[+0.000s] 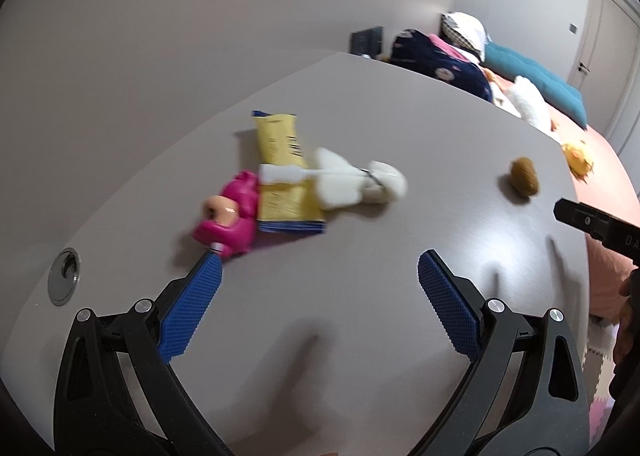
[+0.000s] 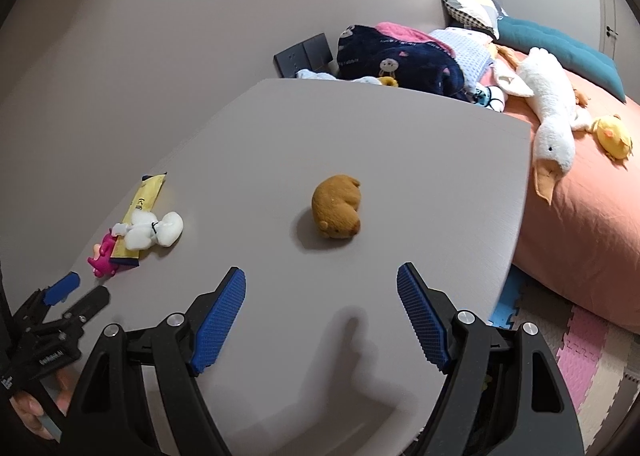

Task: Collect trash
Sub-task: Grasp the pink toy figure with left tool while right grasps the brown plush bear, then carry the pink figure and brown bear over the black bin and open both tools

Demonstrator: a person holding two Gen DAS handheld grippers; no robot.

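Observation:
A yellow snack wrapper [image 1: 282, 172] with dark blue ends lies flat on the grey table [image 1: 400, 116]. A small white plush [image 1: 352, 180] rests across it, and a pink toy figure [image 1: 228, 220] lies against its near-left corner. My left gripper [image 1: 320, 272] hovers open just short of this pile, its left fingertip near the pink toy. In the right wrist view the same wrapper [image 2: 146, 196], white plush [image 2: 154, 232] and pink toy [image 2: 103, 256] sit at the left. My right gripper [image 2: 322, 284] stands open and empty, just short of a brown plush animal [image 2: 338, 208].
The brown plush [image 1: 524, 176] lies right of the pile. A round cable grommet [image 1: 64, 276] sits in the table's left side. Beyond the far and right edges is a bed [image 2: 592, 216] with a goose plush [image 2: 548, 108], a yellow chick [image 2: 614, 134] and pillows. Foam floor mats [image 2: 580, 344] lie below.

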